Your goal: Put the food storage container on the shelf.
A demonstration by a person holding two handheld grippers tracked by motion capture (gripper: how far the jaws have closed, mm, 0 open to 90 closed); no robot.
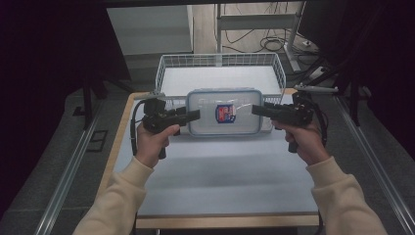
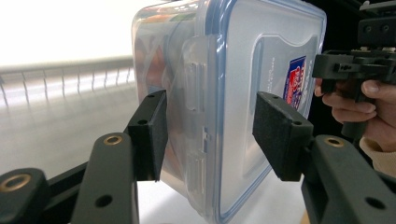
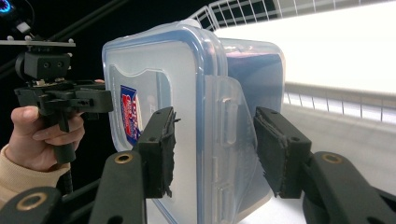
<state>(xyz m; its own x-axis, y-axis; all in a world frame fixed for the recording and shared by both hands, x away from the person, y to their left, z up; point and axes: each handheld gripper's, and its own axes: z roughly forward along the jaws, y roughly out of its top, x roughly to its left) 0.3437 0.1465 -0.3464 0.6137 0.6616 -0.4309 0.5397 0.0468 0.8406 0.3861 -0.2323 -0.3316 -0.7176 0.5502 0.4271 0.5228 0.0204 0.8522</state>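
Left gripper [image 1: 194, 115] held level in the person's left hand [image 1: 152, 138], jaws closed across the left end of a clear plastic container [image 1: 224, 112], one pad [image 2: 152, 133] on its underside, the other on the blue-rimmed lid [image 2: 273, 70], either side of the end latch. Right gripper [image 1: 258, 109] in the right hand [image 1: 306, 141] does the same at the opposite end: jaws clamped over the right-hand latch, one pad [image 3: 159, 149] on the lid, the other [image 3: 278, 149] against the body. The container hangs between the two grippers, lid up and roughly level, clear of the surface, above the far edge of the worktop [image 1: 220, 171]. It overlaps the near rim of a white wire basket [image 1: 169, 68] standing at that far edge. A red and blue label [image 1: 225, 113] sits in the middle of the lid. Something orange shows faintly through the container wall in the left gripper view; cannot tell what. Cream sleeves [image 1: 122, 196] come in from the near edge. Cables lie on the floor beyond the basket.
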